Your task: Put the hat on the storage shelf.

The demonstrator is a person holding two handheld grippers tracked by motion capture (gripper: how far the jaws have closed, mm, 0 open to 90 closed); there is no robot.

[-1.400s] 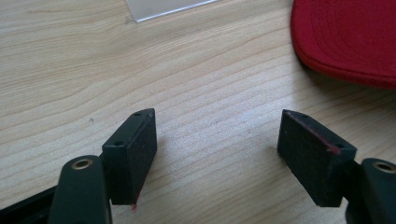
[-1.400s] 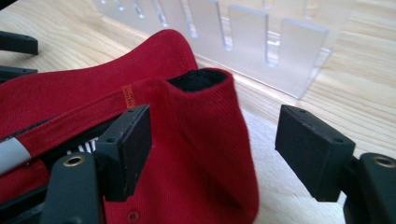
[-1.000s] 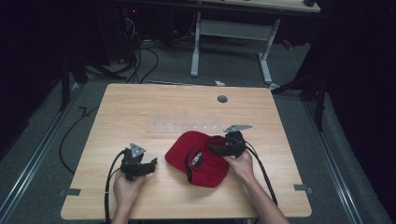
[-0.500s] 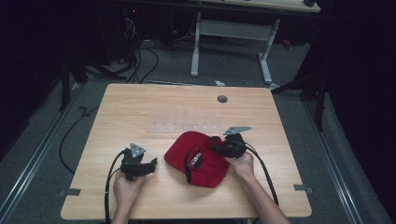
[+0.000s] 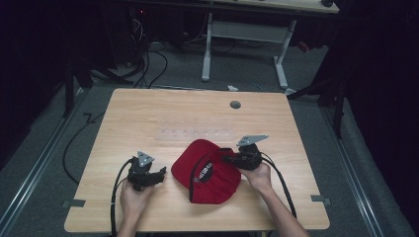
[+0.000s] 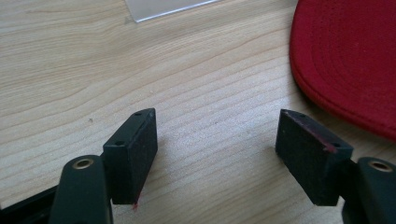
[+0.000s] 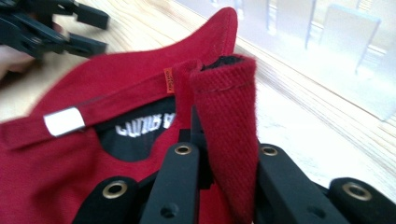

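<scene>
From the high view I see the cap lying lower centre on the table: red cloth, dark lining, inside facing up. My right gripper sits at its right edge; my left gripper rests just left of it, not touching. The table is pale wood with a grey disc near its far edge; beyond it are grey carpet, cables and a white desk frame.

In the left gripper view, the jaws stand spread over bare wood, the cap's red stitched brim at upper right.

In the right gripper view, the jaws pinch a fold of the cap's red fabric; a white tag and white lettering show inside.
</scene>
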